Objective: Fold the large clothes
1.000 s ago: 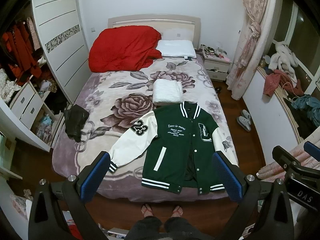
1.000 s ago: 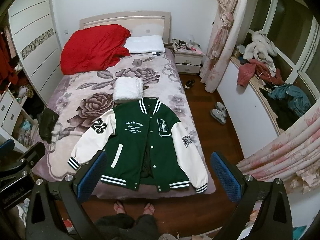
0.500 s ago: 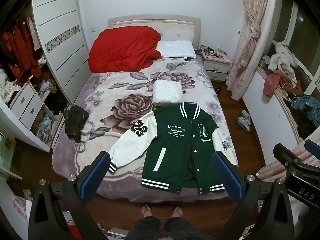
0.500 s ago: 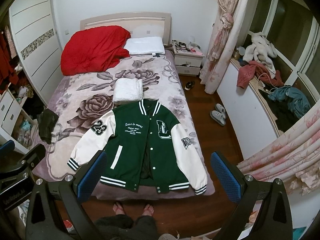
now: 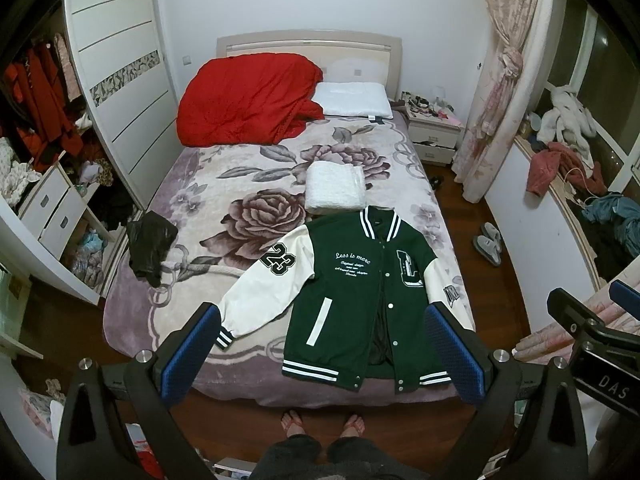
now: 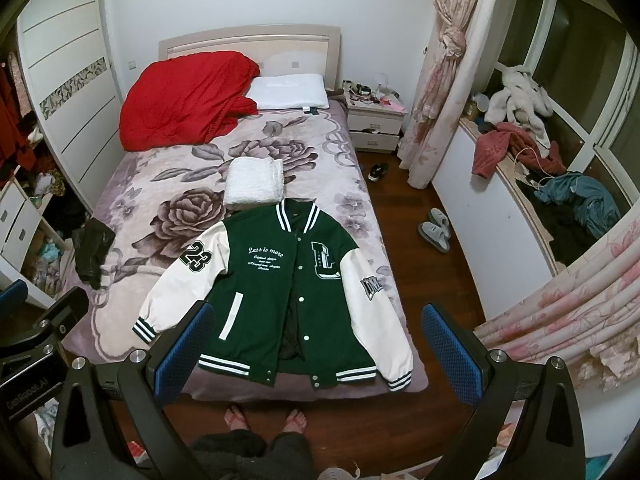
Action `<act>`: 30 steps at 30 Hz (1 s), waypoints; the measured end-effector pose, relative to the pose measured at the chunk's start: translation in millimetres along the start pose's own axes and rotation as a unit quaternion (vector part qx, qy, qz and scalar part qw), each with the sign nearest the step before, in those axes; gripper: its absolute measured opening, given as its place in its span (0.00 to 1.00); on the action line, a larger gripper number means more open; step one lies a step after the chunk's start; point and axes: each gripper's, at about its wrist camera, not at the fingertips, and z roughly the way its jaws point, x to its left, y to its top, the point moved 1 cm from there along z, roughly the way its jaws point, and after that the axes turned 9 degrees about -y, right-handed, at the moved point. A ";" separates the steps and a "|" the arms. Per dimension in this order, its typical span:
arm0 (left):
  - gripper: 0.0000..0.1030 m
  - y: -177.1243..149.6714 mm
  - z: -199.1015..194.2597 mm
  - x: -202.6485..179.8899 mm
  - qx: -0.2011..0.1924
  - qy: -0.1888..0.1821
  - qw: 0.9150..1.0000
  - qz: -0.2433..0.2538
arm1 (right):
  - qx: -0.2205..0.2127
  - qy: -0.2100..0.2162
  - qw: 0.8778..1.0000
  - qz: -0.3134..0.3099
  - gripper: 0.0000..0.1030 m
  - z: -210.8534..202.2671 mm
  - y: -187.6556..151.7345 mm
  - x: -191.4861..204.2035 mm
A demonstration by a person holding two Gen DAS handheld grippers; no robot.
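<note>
A green varsity jacket [image 5: 356, 292] with white sleeves lies flat, front up, at the foot of the bed; it also shows in the right wrist view [image 6: 280, 292]. Its sleeves spread outward. My left gripper [image 5: 320, 354] is open and empty, held high above the bed's foot edge. My right gripper [image 6: 316, 354] is open and empty, also high above the jacket's hem. Neither touches the jacket.
A folded white cloth [image 5: 335, 192] lies just beyond the collar. A red duvet [image 5: 248, 100] and a white pillow [image 5: 352, 99] sit at the headboard. A black bag [image 5: 150, 246] lies at the bed's left edge. Slippers [image 6: 436, 230] are on the floor at right.
</note>
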 end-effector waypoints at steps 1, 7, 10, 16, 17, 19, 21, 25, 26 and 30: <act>1.00 0.0 0.3 0.0 0.000 0.000 1.000 0.000 | 0.000 0.000 1.000 0.000 1.00 0.1 0.3 0.2; 1.00 -0.7 0.2 -0.2 0.000 0.000 1.000 0.000 | -0.001 -0.001 1.000 0.000 1.00 0.2 0.6 -0.9; 1.00 -0.7 0.4 -0.3 -0.001 0.000 1.000 -0.001 | -0.001 0.000 1.000 0.001 1.00 0.5 3.3 -2.3; 1.00 1.6 -0.1 -1.0 -0.001 -0.001 1.000 -0.001 | -0.002 -0.002 1.000 0.000 1.00 0.4 3.6 -1.9; 1.00 1.8 -0.5 -1.2 -0.001 -0.002 1.000 0.000 | -0.002 0.000 1.000 0.001 1.00 0.4 3.7 -2.4; 1.00 2.9 -0.6 -1.3 -0.001 -0.001 1.000 0.000 | -0.002 -0.001 1.000 0.000 1.00 0.1 3.8 -1.9; 1.00 4.8 -1.2 -1.0 -0.002 -0.001 1.000 0.001 | -0.002 0.000 1.000 0.001 1.00 0.1 4.3 -2.1; 1.00 14.6 -2.6 -2.7 -0.002 -0.001 1.000 0.001 | -0.003 0.000 1.000 0.001 1.00 0.3 6.5 -2.7; 1.00 18.2 -2.6 -2.7 -0.003 -0.001 1.000 0.001 | -0.003 0.000 1.000 0.000 1.00 0.2 6.5 -2.1; 1.00 30.9 -2.9 -4.0 -0.004 -0.001 1.000 0.002 | -0.002 0.000 1.000 0.000 1.00 -0.1 5.9 -2.4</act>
